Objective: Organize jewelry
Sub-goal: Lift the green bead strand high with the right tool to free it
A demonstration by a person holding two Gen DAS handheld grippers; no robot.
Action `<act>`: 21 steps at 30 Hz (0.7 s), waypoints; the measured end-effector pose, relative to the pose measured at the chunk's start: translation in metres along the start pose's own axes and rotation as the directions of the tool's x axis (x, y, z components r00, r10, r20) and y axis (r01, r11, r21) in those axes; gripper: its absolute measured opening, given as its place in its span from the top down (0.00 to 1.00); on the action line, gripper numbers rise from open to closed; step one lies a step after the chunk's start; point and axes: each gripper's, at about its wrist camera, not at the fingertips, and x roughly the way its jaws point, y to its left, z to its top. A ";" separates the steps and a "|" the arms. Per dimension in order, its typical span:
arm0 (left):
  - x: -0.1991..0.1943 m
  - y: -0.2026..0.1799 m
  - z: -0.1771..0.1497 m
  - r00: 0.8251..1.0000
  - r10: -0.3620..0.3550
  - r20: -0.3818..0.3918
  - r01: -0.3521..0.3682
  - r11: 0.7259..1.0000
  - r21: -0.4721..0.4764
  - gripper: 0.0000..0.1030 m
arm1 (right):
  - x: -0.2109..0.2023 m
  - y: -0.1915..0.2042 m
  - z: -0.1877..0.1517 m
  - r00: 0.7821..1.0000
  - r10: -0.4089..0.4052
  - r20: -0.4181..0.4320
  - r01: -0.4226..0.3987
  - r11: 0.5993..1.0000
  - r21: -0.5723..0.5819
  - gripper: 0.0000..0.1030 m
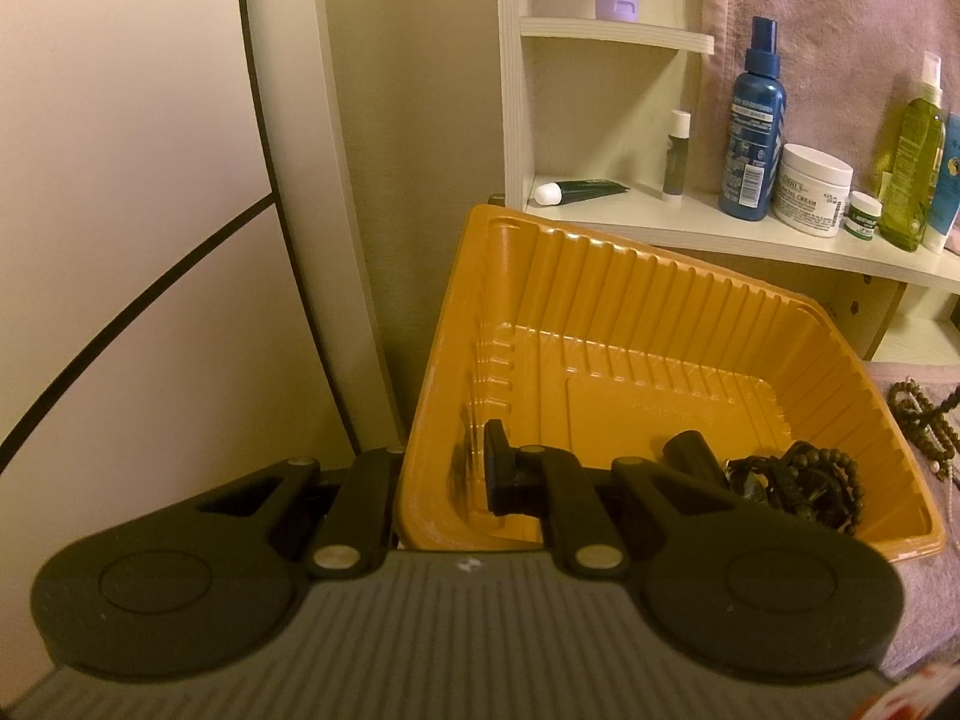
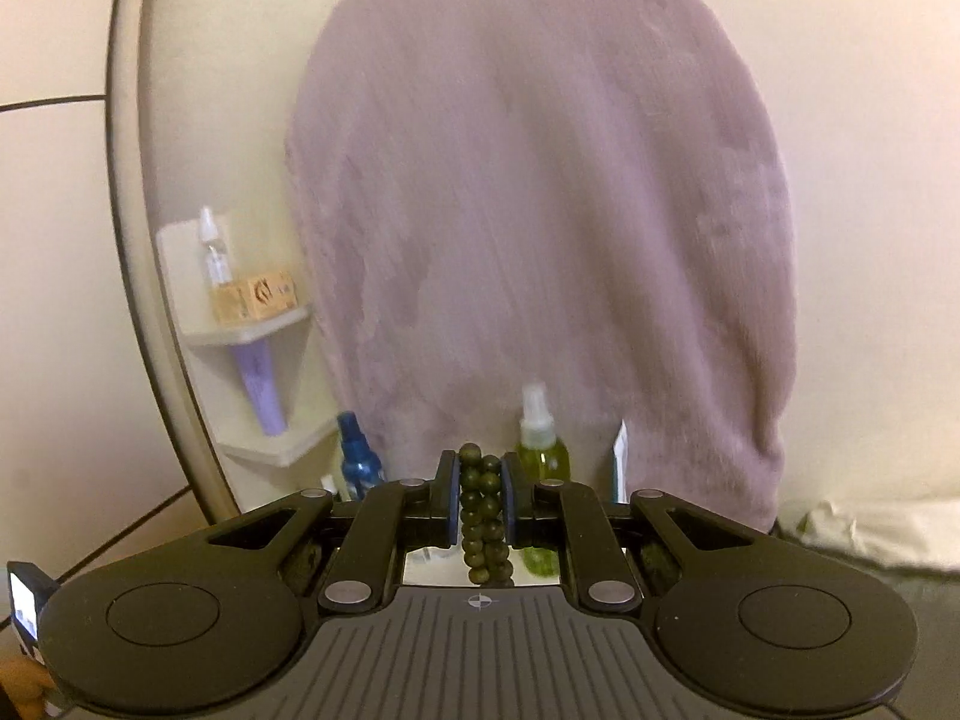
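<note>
In the left wrist view, an orange ribbed plastic tray [image 1: 630, 312] stands tilted against the shelf. My left gripper [image 1: 591, 462] is open, its fingers reaching into the tray's near part. A dark beaded bracelet [image 1: 804, 489] lies in the tray's near right corner, beside the right finger. More beaded jewelry [image 1: 924, 426] lies on the pink cloth to the tray's right. In the right wrist view, my right gripper [image 2: 480, 504] is shut on a green beaded bracelet [image 2: 483, 516], held up in front of a hanging pink towel [image 2: 540, 210].
A white shelf [image 1: 690, 222] behind the tray carries a blue spray bottle [image 1: 750, 138], a white cream jar [image 1: 813, 189], a green bottle [image 1: 915, 168] and small tubes. A white corner shelf [image 2: 252, 330] with bottles and a box shows left of the towel.
</note>
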 end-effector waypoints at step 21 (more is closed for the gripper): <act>-0.003 0.001 0.000 1.000 -0.002 0.009 0.002 1.000 0.001 0.90 | 0.001 0.054 0.047 0.983 0.164 0.082 -0.156 0.983 -0.092 0.87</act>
